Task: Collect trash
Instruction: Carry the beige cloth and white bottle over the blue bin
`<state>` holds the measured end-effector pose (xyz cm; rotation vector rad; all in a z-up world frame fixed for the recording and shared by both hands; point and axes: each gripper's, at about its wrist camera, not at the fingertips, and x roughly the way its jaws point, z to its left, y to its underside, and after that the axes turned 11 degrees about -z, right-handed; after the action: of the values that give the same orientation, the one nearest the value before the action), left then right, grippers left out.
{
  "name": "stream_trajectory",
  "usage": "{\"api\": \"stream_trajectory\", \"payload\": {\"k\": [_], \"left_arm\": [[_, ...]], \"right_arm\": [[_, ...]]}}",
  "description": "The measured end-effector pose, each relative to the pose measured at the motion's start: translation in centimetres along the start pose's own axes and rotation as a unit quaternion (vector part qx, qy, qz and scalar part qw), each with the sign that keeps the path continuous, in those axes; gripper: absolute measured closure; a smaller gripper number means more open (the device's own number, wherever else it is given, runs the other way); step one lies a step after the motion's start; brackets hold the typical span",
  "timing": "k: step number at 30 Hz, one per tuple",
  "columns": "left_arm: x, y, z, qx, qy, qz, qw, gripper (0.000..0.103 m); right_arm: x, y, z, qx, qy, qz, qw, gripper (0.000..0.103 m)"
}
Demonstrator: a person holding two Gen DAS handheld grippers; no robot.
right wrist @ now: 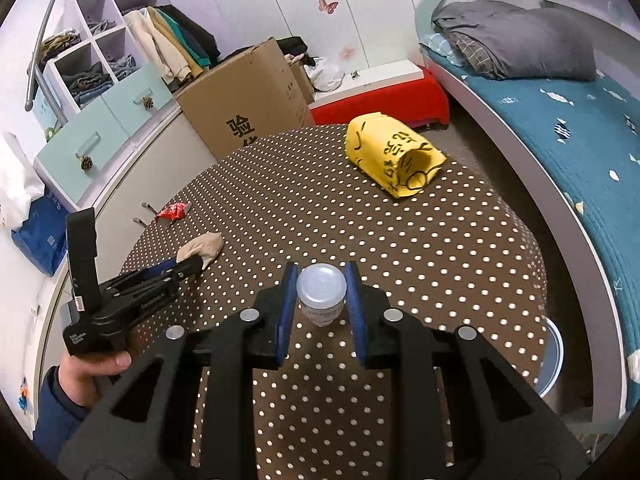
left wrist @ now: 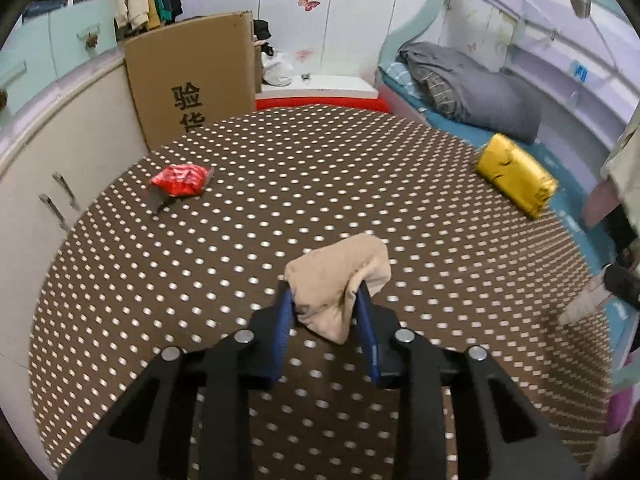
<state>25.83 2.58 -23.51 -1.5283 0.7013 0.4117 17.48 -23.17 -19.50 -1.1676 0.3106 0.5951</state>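
My left gripper (left wrist: 325, 294) is shut on a crumpled beige cloth (left wrist: 340, 276) above the brown polka-dot table (left wrist: 280, 200); the cloth also shows in the right wrist view (right wrist: 200, 249), with the left gripper (right wrist: 188, 266) beside it. My right gripper (right wrist: 320, 280) is shut on a small clear plastic cup with a white lid (right wrist: 322, 294). A red wrapper (left wrist: 180, 180) lies at the table's far left, also seen from the right wrist (right wrist: 172, 212). A yellow bag (right wrist: 394, 158) lies open on its side at the far right of the table, also seen from the left wrist (left wrist: 516, 176).
A cardboard box (right wrist: 248, 108) stands behind the table beside a red-and-white bench (right wrist: 380, 92). Cabinets (left wrist: 60, 168) run along the left. A bed with a teal cover (right wrist: 560, 120) and grey bedding lies on the right. A round bin rim (right wrist: 554, 356) shows below the table's right edge.
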Motion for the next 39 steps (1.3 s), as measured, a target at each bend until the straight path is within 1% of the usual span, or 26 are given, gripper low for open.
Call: {"api": "stream_trajectory", "payload": {"k": [2, 5, 11, 17, 22, 23, 27, 31, 35, 39], "left_arm": [[-0.6, 0.2, -0.6, 0.002, 0.003, -0.005, 1.0, 0.073], [-1.6, 0.3, -1.5, -0.003, 0.019, -0.012, 0.9998, 0.074], [-5.1, -0.8, -5.2, -0.005, 0.064, -0.046, 0.9969, 0.074], [-8.1, -2.9, -10.2, -0.002, 0.119, -0.082, 0.9894, 0.074], [-9.5, -3.7, -15.2, 0.009, 0.168, -0.092, 0.9814, 0.074], [-9.6, -3.9, -16.7, 0.013, 0.179, -0.092, 0.9795, 0.074], [-9.4, -4.0, -21.2, 0.029, 0.215, -0.085, 0.9726, 0.074], [-9.1, -3.6, -25.5, 0.042, 0.244, -0.071, 0.9662, 0.074], [-7.9, -2.2, -30.1, 0.064, 0.263, -0.048, 0.9614, 0.074], [-5.8, -1.1, -33.2, 0.084, 0.267, -0.021, 0.9597, 0.074]], "right_arm": [[-0.5, -0.2, -0.4, 0.003, 0.001, -0.006, 1.0, 0.079], [-1.5, -0.5, -1.2, 0.008, 0.004, -0.016, 1.0, 0.079], [-4.4, -1.6, -2.8, 0.016, 0.016, -0.051, 0.998, 0.079], [-8.1, -3.1, -4.7, 0.03, 0.024, -0.096, 0.995, 0.079], [-12.0, -4.6, -7.6, 0.05, 0.045, -0.14, 0.988, 0.079], [-12.6, -4.7, -8.2, 0.054, 0.049, -0.146, 0.987, 0.079], [-15.4, -5.0, -11.5, 0.075, 0.083, -0.171, 0.979, 0.079], [-17.3, -4.6, -15.3, 0.099, 0.122, -0.179, 0.971, 0.079], [-17.7, -3.5, -18.9, 0.121, 0.157, -0.171, 0.965, 0.079], [-17.0, -2.1, -22.1, 0.142, 0.176, -0.152, 0.962, 0.079]]}}
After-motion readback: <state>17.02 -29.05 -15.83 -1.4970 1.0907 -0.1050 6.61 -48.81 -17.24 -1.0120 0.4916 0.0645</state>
